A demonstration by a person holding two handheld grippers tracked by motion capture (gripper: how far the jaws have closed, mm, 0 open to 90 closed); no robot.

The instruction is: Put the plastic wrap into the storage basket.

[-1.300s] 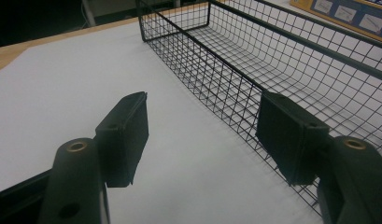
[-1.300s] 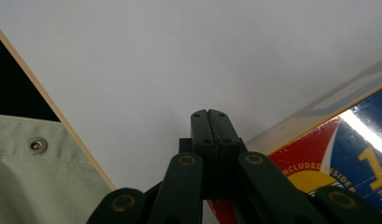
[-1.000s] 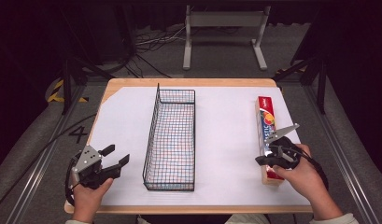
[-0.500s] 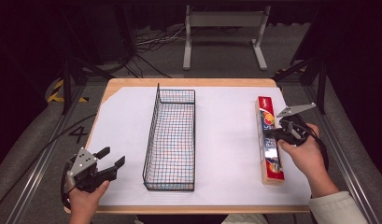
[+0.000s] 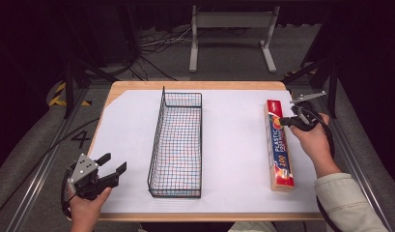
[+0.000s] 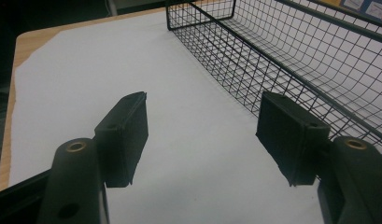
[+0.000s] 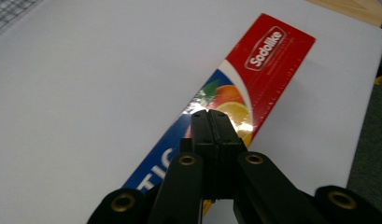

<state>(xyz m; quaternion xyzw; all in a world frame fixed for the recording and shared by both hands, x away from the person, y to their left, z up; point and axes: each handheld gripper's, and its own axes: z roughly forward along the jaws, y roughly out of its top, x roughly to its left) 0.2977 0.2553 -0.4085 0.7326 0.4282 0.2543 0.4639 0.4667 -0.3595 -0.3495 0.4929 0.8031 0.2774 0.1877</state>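
Over the far end of the wrap box, at the table's right | my right gripper pinched shut, empty | left gripper wide, idle | box likely light, stiff, glossy-slick: grasp across its narrow middle.

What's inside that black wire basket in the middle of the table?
Nothing: the wire basket is empty, and the white sheet under it shows through the mesh. The plastic wrap box lies outside it, to the right.

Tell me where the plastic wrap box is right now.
In the high view the plastic wrap box lies flat along the table's right side, right of the wire basket, with the right gripper at its far end.
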